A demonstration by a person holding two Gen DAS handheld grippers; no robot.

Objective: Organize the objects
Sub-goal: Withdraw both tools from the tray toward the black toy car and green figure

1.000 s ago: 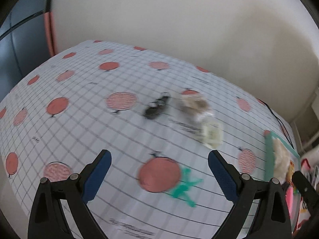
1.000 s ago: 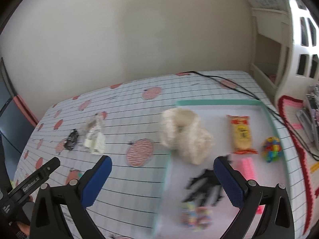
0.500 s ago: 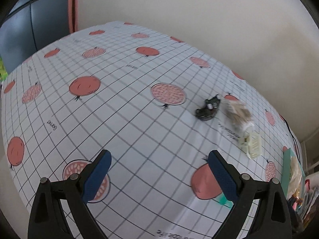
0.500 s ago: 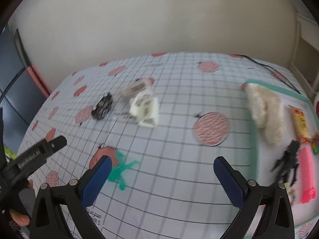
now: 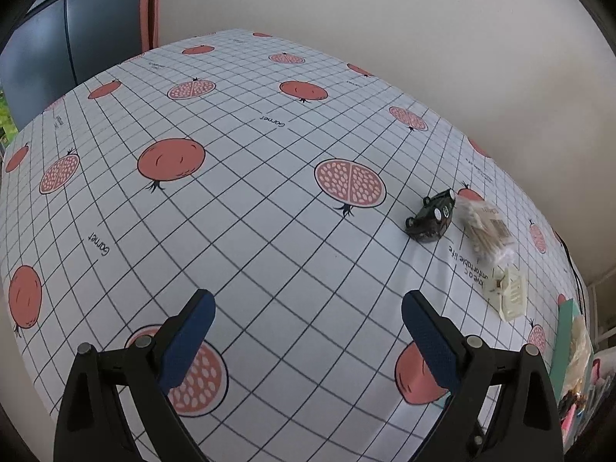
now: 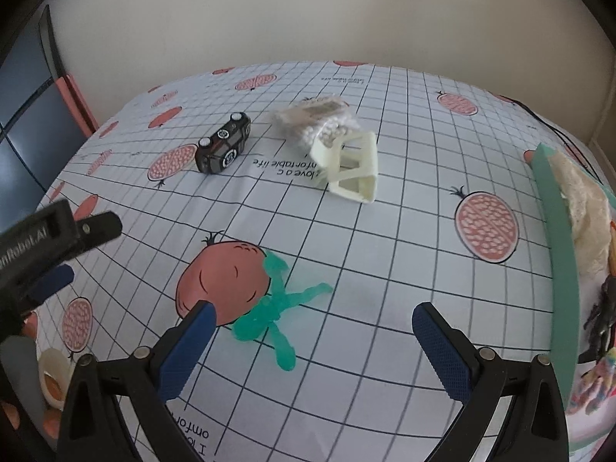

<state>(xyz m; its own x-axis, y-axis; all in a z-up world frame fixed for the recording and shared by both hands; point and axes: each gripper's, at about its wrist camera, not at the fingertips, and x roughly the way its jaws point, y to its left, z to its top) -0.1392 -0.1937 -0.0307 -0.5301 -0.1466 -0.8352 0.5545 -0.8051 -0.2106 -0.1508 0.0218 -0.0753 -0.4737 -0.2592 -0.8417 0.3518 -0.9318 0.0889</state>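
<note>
Left wrist view: the left gripper (image 5: pixel 308 340) is spread wide with nothing between its blue pads, above the tablecloth (image 5: pixel 246 200), white with a black grid and red pomegranate prints. Ahead and to its right lies a dark toy car (image 5: pixel 430 220); just right of it is a clear bag of cotton swabs (image 5: pixel 486 231), and nearer, a cream hair claw (image 5: pixel 507 297). A plain pale wall rises behind.

Right wrist view: the right gripper (image 6: pixel 311 350) is also spread and empty. A translucent green figure (image 6: pixel 278 306), limbs splayed flat, lies just ahead, touching the left finger's tip. Far right stands a teal tray (image 6: pixel 560 265) edge.
</note>
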